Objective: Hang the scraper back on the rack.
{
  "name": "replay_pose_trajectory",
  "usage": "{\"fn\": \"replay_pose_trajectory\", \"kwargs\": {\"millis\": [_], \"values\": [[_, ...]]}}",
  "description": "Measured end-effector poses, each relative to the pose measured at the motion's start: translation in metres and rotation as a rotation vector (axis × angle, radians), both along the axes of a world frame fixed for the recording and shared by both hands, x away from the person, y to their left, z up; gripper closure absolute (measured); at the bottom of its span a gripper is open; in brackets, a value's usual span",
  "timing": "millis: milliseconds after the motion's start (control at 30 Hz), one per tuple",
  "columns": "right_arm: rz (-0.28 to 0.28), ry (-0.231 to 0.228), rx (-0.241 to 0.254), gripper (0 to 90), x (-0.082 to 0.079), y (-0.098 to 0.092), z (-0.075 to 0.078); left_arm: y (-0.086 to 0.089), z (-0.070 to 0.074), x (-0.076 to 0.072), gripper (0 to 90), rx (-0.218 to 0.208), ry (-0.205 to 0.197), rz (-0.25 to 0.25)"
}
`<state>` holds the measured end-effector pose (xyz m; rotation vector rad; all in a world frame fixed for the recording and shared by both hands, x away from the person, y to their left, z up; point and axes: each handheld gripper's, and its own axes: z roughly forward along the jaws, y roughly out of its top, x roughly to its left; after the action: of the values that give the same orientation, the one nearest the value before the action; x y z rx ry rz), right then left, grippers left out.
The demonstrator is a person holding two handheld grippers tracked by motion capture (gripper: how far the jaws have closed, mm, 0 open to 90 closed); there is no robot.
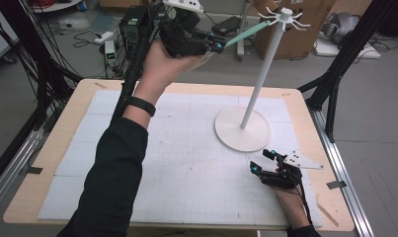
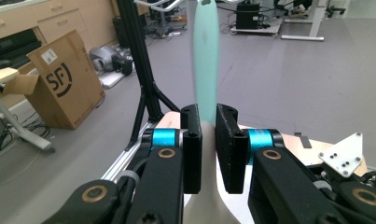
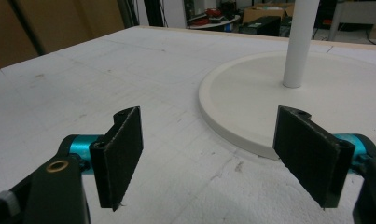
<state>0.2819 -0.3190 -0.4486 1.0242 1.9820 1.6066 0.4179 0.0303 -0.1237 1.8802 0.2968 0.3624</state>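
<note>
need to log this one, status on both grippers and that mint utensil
Left gripper shut on mint utensil, tip near the stand hooks. Right gripper open, low beside stand base. Nothing between.

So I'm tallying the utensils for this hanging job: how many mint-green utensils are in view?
1. The mint-green utensil is clamped in the raised left gripper, its far end at the hooks atop the white stand. No others show on the table.

The stand (image 1: pixel 243 127) sits right of centre on the table (image 1: pixel 53 148), boxes (image 1: pixel 290 34) behind it
</note>
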Motion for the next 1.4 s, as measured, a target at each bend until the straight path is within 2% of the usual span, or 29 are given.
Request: {"fn": "replay_pose_trajectory", "kwargs": {"millis": [533,700,800,1000,1133,1167,1233,1300,1400], "values": [[0.0,-0.001,0.0,23.7,0.0,0.0,0.0,-0.0043,-0.0025,-0.0006,81.3,0.016,-0.004,-0.006],[0.0,-0.001,0.0,23.7,0.0,0.0,0.0,-0.0047,-0.0027,0.0002,81.2,0.028,-0.014,0.003],[0.0,0.001,0.002,23.7,-0.0001,0.0001,0.0,-0.0038,-0.0031,0.0017,81.2,0.034,-0.006,0.031],[0.001,0.001,0.002,23.6,0.0,0.0,0.0,-0.0055,-0.004,0.0018,81.1,0.036,-0.011,0.018],[-0.001,-0.001,0.002,23.6,-0.0001,0.0001,0.0,-0.0063,-0.0062,0.0011,80.2,0.028,0.0,0.015],[0.0,0.001,0.002,23.6,-0.0001,0.0001,0.0,-0.0061,-0.0064,0.0009,78.8,0.032,-0.005,0.017],[0.0,-0.001,0.001,23.6,-0.0001,0.0,0.0,-0.0062,-0.0067,0.0005,67.3,0.022,-0.001,0.044],[-0.001,-0.001,0.0,23.6,-0.0001,0.0001,0.0,-0.0056,-0.0064,0.0,63.1,0.017,0.006,0.054],[0.0,-0.002,-0.001,23.7,-0.0001,0.0,0.0,-0.0024,-0.0079,-0.0039,50.5,0.005,0.004,0.062]]}}
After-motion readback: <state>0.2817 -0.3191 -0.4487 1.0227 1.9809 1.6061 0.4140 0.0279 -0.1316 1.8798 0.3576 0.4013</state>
